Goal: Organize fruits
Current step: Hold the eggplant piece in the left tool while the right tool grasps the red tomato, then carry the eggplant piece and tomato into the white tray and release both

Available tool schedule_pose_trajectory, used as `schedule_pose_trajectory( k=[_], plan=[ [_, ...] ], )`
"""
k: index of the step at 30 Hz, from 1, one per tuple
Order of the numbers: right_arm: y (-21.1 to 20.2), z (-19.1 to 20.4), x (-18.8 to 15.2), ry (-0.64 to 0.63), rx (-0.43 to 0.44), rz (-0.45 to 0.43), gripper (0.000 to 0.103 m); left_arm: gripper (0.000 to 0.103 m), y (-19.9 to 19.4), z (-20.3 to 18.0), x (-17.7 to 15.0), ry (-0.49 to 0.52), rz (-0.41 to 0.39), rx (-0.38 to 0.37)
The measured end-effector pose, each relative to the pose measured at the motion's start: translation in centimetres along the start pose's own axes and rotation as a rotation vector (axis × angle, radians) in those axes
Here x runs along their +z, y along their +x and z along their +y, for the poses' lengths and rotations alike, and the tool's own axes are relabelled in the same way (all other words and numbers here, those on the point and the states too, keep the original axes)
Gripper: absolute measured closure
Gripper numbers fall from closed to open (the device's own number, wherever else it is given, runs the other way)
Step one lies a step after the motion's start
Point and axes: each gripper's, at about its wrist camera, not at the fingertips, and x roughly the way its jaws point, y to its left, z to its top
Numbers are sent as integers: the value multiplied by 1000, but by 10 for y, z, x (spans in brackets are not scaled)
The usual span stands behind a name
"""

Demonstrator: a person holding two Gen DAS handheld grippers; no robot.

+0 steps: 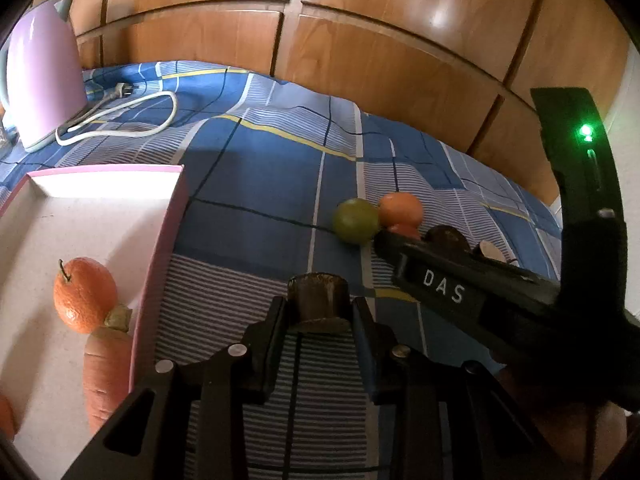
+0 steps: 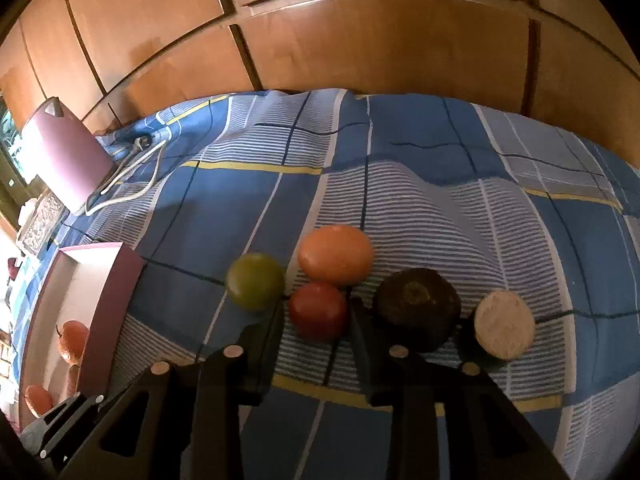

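My left gripper (image 1: 318, 305) is shut on a dark brown stub-shaped fruit (image 1: 318, 294), held over the blue checked cloth beside the pink-rimmed white tray (image 1: 160, 264). In the tray lie an orange (image 1: 84, 294) and a carrot (image 1: 107, 376). My right gripper (image 2: 318, 312) is open, its fingers on either side of a red fruit (image 2: 318, 311) on the cloth. Around it lie a green fruit (image 2: 255, 286), an orange fruit (image 2: 335, 255), a dark round fruit (image 2: 418, 308) and a pale cut-faced piece (image 2: 505, 323). The right gripper's body (image 1: 460, 284) shows in the left wrist view.
A pink kettle (image 1: 44, 72) with a white cord (image 1: 132, 120) stands at the far left of the cloth. Wooden cabinet panels (image 1: 360, 40) rise behind the table. The tray also shows at the left in the right wrist view (image 2: 108, 304).
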Motion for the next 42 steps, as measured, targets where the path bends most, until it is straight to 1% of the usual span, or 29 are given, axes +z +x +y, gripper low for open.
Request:
schedule_pose_trajectory(
  k=[5, 8, 14, 17, 23, 29, 34, 42],
  plan=[
    [-13, -4, -5, 4, 23, -1, 76, 70, -8, -4, 0, 18, -14, -6],
    [-29, -2, -12, -10, 14, -9, 76, 70, -18, -7, -2, 29, -24, -6],
    [-55, 1, -24, 21, 15, -30, 76, 70, -45, -10, -7, 49, -49, -3],
    [-69, 8, -28, 19, 20, -45, 76, 70, -60, -7, -10, 54, -61, 9],
    [-90, 38, -32, -23, 63, -74, 76, 70, -95, 19, -11, 33, -107, 55],
    [-106, 80, -41, -92, 129, -97, 75, 70, -123, 59, -18, -22, -142, 115],
    [-109, 111, -51, -138, 169, -96, 75, 70, -136, 88, -25, -56, -147, 164],
    [-106, 150, -63, -207, 204, -83, 75, 70, -152, 115, -32, -85, -162, 209]
  ],
)
